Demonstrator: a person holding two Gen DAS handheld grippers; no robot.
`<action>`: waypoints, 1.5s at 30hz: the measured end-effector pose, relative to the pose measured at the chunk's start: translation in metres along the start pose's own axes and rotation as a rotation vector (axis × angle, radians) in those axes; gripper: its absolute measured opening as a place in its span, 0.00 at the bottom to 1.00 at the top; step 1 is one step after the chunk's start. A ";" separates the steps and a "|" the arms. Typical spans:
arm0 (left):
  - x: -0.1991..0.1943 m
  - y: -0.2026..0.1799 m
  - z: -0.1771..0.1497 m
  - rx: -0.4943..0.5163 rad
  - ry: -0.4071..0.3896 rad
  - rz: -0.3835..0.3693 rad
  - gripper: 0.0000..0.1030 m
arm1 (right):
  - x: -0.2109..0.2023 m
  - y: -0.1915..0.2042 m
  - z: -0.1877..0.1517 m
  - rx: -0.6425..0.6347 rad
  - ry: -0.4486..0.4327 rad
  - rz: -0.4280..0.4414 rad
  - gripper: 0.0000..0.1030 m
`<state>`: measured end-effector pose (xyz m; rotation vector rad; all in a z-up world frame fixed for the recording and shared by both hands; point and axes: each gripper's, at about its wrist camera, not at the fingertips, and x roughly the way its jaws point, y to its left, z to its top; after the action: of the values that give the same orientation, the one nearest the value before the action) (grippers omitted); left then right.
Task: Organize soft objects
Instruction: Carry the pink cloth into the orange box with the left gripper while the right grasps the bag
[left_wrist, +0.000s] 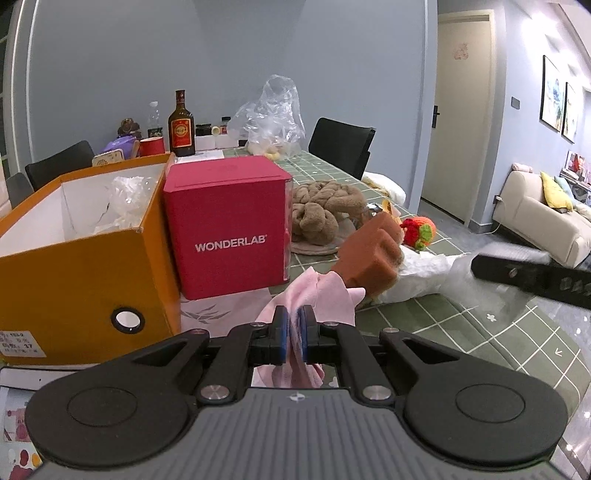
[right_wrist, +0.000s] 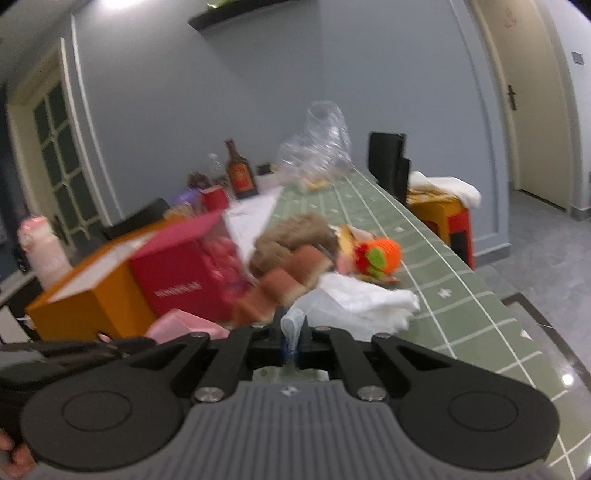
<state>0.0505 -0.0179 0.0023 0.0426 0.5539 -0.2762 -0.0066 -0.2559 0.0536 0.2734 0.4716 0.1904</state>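
Observation:
My left gripper (left_wrist: 294, 334) is shut on a pink cloth (left_wrist: 325, 291) that bunches up above and below its blue pads. My right gripper (right_wrist: 293, 338) is shut on an edge of a clear, whitish plastic bag (right_wrist: 354, 302); the bag trails away onto the green checked tablecloth (right_wrist: 436, 280). Behind the pink cloth a brown sponge-like block (left_wrist: 373, 258) leans on the white bag (left_wrist: 424, 273). Farther back lie a tan plush bundle (left_wrist: 321, 210) and an orange-and-green knitted toy (left_wrist: 419, 229). The right wrist view is motion-blurred.
An open orange box (left_wrist: 88, 258) and a red WONDERLAB box (left_wrist: 229, 225) stand at the left. A dark bottle (left_wrist: 181, 125), a red cup (left_wrist: 152, 147) and a crumpled clear bag (left_wrist: 273, 114) sit at the far end. Black chairs (left_wrist: 341, 146) flank the table.

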 end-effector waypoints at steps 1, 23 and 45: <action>-0.001 0.000 -0.002 -0.007 0.005 0.003 0.07 | -0.001 0.001 0.002 0.004 0.001 0.011 0.00; -0.043 0.026 0.014 -0.089 -0.088 -0.071 0.07 | -0.023 0.029 0.008 -0.027 -0.032 -0.015 0.00; -0.159 0.119 0.056 -0.137 -0.324 0.140 0.08 | 0.027 0.117 0.032 -0.206 -0.048 0.245 0.00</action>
<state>-0.0181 0.1300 0.1294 -0.0947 0.2451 -0.1047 0.0182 -0.1455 0.1053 0.1331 0.3666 0.4675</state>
